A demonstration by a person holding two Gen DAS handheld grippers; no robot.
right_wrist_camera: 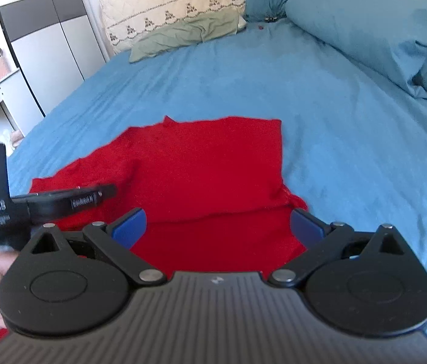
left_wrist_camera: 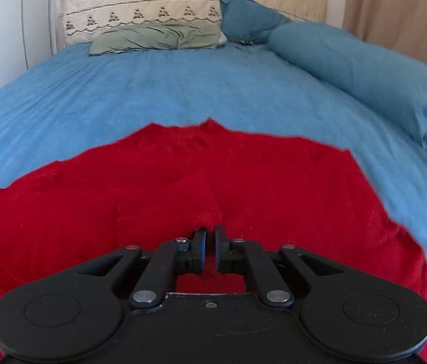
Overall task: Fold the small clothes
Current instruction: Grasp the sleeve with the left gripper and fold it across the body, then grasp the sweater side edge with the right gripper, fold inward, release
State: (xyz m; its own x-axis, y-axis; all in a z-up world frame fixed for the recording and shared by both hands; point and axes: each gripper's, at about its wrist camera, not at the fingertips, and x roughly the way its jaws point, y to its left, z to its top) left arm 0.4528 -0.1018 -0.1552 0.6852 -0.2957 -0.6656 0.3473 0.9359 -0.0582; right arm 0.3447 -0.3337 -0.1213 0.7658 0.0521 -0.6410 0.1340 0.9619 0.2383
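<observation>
We had a red shirt (right_wrist_camera: 201, 166) lying on the blue bed sheet (left_wrist_camera: 213, 91), in the lower middle of both pictures. In the right view, part of the shirt looked folded over on itself, with a straight edge on its right side and a loose bit sticking out at the lower right. So we think some folding was done, but the shirt was not yet a neat small square. More folds were left.

Our left tongs (left_wrist_camera: 210, 248) sat low over the red cloth, and their tips were almost together with just a thin gap. We could not tell if they pinched any cloth. Our right tongs (right_wrist_camera: 218, 227) were wide open over the near edge of the shirt and held nothing.

A green pillow (left_wrist_camera: 156, 38) and a rolled blue blanket (left_wrist_camera: 365, 72) lay far up the bed.
</observation>
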